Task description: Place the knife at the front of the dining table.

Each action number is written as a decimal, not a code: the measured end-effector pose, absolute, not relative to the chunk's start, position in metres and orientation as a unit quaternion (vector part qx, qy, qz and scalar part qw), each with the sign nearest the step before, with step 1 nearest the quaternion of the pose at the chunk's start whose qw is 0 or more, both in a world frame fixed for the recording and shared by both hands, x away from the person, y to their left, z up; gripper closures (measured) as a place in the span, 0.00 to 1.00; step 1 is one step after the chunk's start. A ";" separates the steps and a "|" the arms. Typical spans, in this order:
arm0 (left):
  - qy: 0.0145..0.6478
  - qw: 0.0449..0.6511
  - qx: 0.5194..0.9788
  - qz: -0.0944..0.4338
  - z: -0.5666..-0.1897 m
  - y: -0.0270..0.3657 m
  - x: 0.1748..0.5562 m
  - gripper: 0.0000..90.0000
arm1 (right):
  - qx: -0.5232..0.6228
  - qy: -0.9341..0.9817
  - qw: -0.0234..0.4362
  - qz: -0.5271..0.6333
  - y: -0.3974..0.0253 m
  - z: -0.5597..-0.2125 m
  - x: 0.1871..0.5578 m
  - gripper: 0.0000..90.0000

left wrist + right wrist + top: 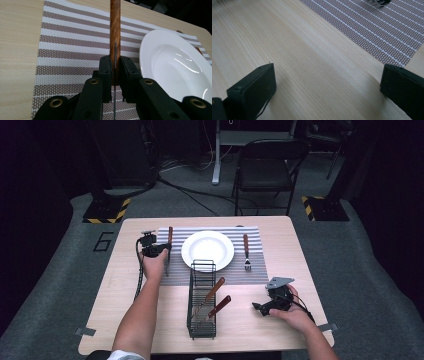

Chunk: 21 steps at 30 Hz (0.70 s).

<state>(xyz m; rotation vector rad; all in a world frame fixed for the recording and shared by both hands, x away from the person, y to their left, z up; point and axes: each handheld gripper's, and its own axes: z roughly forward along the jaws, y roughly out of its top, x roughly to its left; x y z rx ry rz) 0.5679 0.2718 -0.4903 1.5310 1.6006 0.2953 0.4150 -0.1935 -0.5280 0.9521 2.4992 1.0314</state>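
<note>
Now the left gripper (115, 72) had its fingers pinched on the wooden-handled table knife (115, 32), laying it on the striped woven placemat (70, 40) beside the round white plate (175, 65), release due next, while the right gripper (327, 87) idled wide open over the pale wooden bench (299, 50).

Left gripper view: knife (115, 32) handle cut off by the top edge; its blade shows as a thin edge-on line between the left tongs (114, 75), the tip lost below the frame. Plate (172, 65) cropped at right. Right gripper view: a metal item (379, 2) at the top edge is clipped, type unclear. High view: contents of the wire rack (202, 300) too small to identify beyond wooden handles.
</note>
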 end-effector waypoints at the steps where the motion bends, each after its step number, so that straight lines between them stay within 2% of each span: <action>1: 0.646 0.436 0.615 0.118 -0.491 0.272 0.568 0.89 | 0.329 0.864 0.137 0.356 -0.193 -0.528 0.415 0.00; 21: 0.669 0.443 0.587 0.103 -0.504 0.277 0.575 0.89 | 0.329 0.864 0.137 0.357 -0.193 -0.528 0.415 0.00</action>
